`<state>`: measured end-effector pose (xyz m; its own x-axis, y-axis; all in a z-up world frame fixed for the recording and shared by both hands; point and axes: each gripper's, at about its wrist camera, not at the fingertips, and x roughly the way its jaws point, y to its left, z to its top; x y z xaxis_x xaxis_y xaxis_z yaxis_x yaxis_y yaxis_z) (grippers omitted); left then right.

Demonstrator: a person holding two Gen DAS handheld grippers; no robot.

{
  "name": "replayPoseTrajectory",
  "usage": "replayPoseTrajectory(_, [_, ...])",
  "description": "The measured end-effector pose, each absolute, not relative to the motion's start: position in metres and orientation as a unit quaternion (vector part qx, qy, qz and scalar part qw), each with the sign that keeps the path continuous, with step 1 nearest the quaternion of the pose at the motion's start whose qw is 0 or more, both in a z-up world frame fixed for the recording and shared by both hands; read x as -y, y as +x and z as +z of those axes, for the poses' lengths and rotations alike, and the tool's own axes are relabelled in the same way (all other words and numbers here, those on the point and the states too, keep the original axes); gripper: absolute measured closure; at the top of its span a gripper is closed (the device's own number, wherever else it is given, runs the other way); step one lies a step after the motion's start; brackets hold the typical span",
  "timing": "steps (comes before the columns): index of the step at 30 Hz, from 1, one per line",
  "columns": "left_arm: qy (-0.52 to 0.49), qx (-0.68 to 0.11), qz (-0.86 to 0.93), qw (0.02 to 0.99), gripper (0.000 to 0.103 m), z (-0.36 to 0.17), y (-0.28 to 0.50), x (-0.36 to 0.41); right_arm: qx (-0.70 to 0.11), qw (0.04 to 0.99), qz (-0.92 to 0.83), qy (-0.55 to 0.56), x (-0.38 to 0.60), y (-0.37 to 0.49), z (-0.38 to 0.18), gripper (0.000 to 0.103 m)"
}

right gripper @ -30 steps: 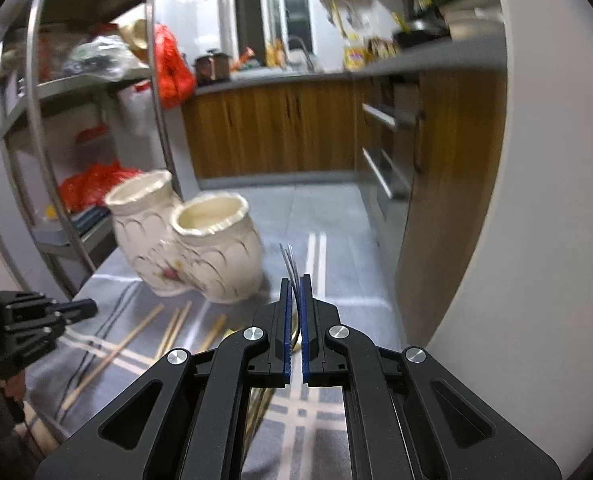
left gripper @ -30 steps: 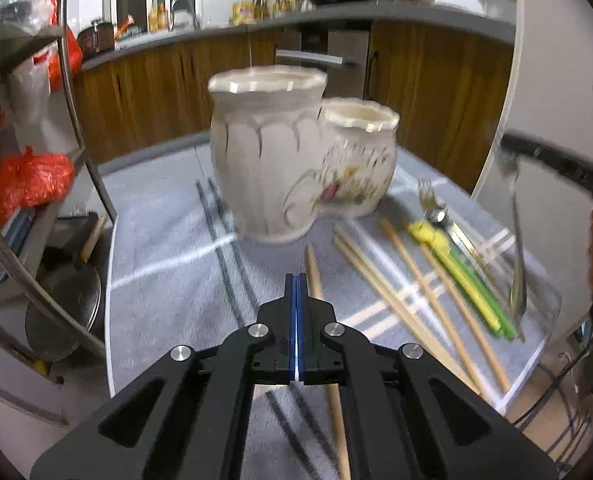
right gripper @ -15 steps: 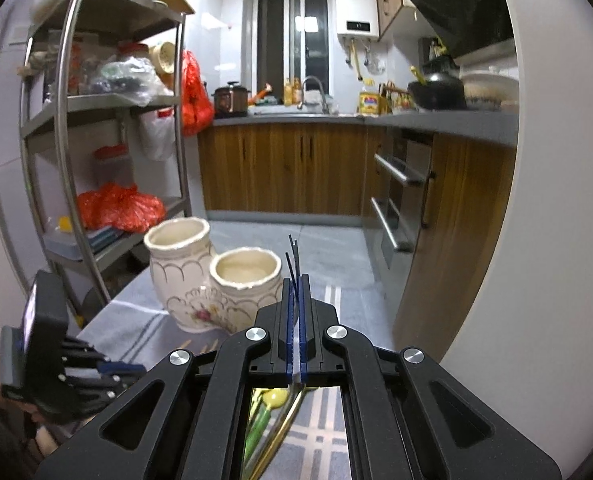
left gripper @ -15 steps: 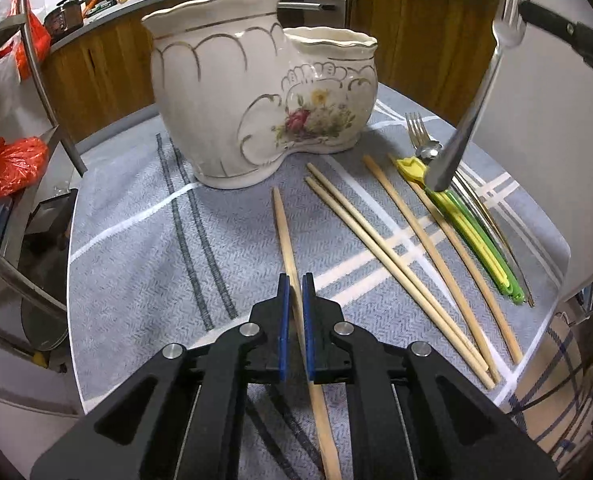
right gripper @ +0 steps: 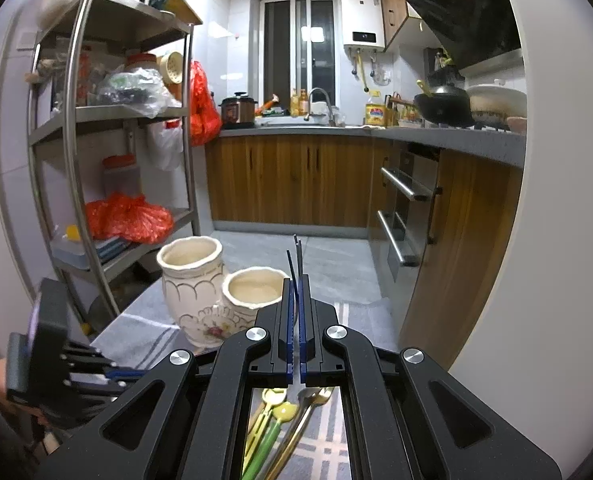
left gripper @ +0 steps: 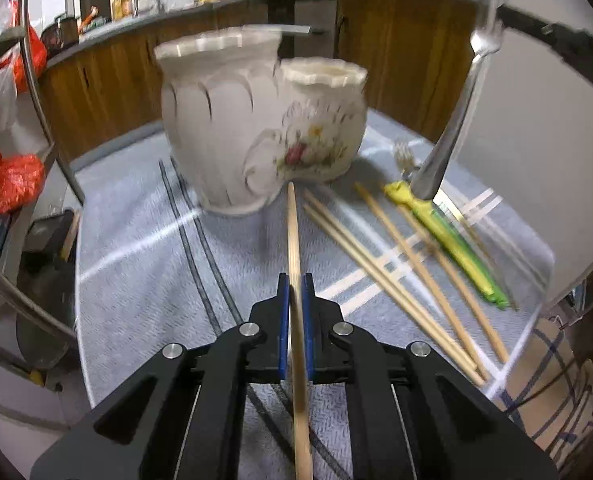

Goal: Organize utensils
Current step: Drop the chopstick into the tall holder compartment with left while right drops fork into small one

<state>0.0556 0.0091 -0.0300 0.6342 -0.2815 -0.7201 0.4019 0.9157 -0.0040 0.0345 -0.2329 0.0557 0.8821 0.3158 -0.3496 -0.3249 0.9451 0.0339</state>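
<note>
My left gripper (left gripper: 295, 284) is shut on a wooden chopstick (left gripper: 294, 240) whose tip points at the foot of the cream double ceramic holder (left gripper: 232, 120). Several more chopsticks (left gripper: 408, 264) lie on the grey cloth (left gripper: 144, 280), beside green and yellow utensils (left gripper: 448, 236) and a fork (left gripper: 404, 158). My right gripper (right gripper: 296, 284) is shut on a metal fork (right gripper: 296, 252), its tines sticking out past the fingertips. In the left wrist view that fork (left gripper: 452, 120) hangs handle-down above the utensils. The holder (right gripper: 200, 292) stands ahead and to the left of the right gripper.
A metal shelf rack (right gripper: 72, 160) with red bags stands left of the table. Wooden kitchen cabinets (right gripper: 296, 176) run behind. The table's edge (left gripper: 536, 312) is close on the right, past the utensils, with a checked bag (left gripper: 556, 360) below it.
The left gripper opened slightly astride the chopstick and closed on it. The right gripper rose with the fork, so the holder sits lower in its view.
</note>
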Motion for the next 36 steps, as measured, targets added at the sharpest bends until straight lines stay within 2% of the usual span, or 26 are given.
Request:
replayPoseTrajectory(10, [0.072, -0.196, -0.209, 0.955, 0.097, 0.066, 0.052, -0.019, -0.138, 0.977, 0.161, -0.010, 0.222, 0.058, 0.090, 0.100])
replayPoseTrajectory(16, [-0.026, -0.101, -0.189, 0.976, 0.097, 0.114, 0.110, -0.036, -0.118, 0.983, 0.137, -0.007, 0.212, 0.084, 0.106, 0.100])
replayPoseTrajectory(21, [-0.059, -0.091, -0.167, 0.980, 0.097, 0.118, 0.159, -0.035, -0.116, 0.987, 0.109, 0.001, 0.211, 0.105, 0.108, 0.100])
replayPoseTrajectory(26, [-0.063, -0.110, -0.120, 0.985, 0.097, 0.092, 0.197, -0.027, -0.137, 0.986, 0.097, -0.009, 0.207, 0.124, 0.096, 0.100])
replayPoseTrajectory(36, [-0.014, -0.138, -0.121, 0.983, 0.097, 0.049, 0.177, -0.026, -0.207, 0.969, 0.131, -0.044, 0.185, 0.151, 0.053, 0.100])
